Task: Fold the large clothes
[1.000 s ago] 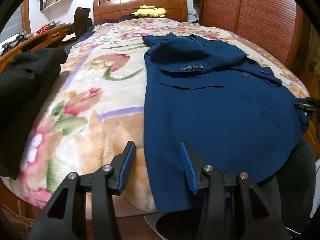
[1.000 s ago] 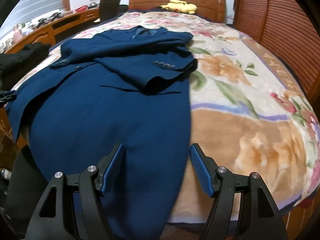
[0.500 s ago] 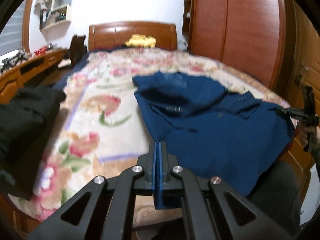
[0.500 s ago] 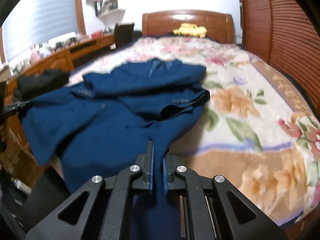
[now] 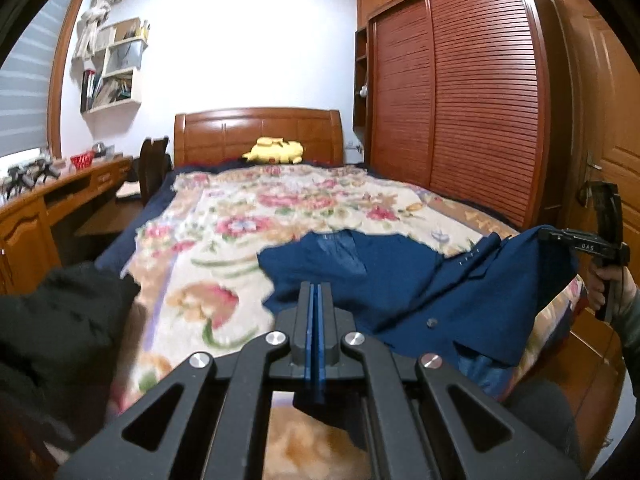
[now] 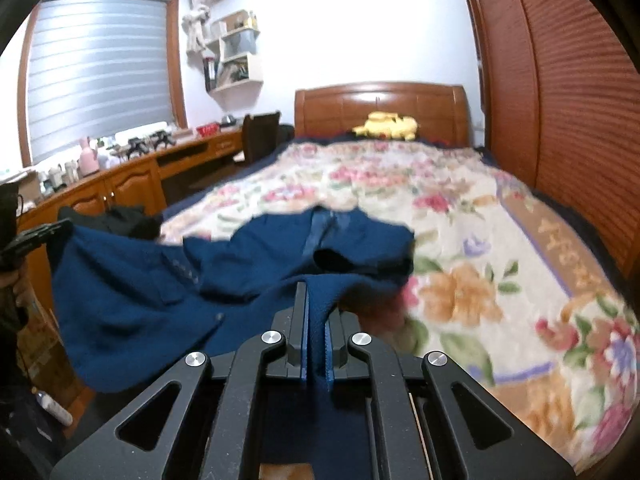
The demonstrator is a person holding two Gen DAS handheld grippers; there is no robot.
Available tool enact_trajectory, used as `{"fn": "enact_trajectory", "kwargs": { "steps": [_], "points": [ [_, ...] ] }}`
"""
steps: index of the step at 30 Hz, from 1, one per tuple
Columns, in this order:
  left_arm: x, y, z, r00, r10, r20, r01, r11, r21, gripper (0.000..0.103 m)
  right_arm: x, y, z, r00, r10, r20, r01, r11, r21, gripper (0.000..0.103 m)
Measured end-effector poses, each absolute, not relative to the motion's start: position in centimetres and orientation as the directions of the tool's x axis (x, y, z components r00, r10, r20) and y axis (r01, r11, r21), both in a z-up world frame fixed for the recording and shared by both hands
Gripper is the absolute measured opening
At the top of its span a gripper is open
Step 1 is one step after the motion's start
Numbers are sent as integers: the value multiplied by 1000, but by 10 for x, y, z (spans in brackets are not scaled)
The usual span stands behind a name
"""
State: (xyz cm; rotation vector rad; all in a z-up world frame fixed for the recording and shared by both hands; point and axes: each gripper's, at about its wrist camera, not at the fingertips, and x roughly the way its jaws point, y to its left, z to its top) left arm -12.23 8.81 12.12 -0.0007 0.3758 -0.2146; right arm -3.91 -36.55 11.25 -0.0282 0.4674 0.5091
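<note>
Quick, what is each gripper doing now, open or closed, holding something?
Left gripper: closed on the blue jacket hem.
Right gripper: closed on the blue jacket hem.

Matt, finely textured navy cloth jacket (image 5: pixel 460 292); fluffy floral fleece blanket (image 5: pixel 248 224); glossy varnished wood headboard (image 5: pixel 260 132) at centre; matt black plastic tool (image 5: pixel 316 320) with shiny metal rivets.

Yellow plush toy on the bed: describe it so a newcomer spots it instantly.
Start at the wooden headboard at the far end of the bed. The yellow plush toy lies right against its base, beyond the floral blanket. It is the only bright yellow thing there; the blue jacket lies much nearer.
</note>
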Motion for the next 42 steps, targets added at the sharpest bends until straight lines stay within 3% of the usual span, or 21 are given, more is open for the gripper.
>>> {"fn": "enact_trajectory", "kwargs": {
  "steps": [10,25,34,42],
  "points": [
    [7,98,123,907,-121,-404,135,991,6,0,75,-342,133,777,451,-440,-458,884,98,3],
    [223,135,89,873,46,-485,-10,997,78,0,311,-310,83,814,240,-529,-299,954,-29,3],
    [274,129,71,871,65,-486,-34,997,73,0,366,-313,61,854,103,-509,-174,980,-94,3],
    [271,122,51,813,20,-582,32,996,78,2,367,-307,35,805,91,-586,-195,974,-116,3]
  ]
}}
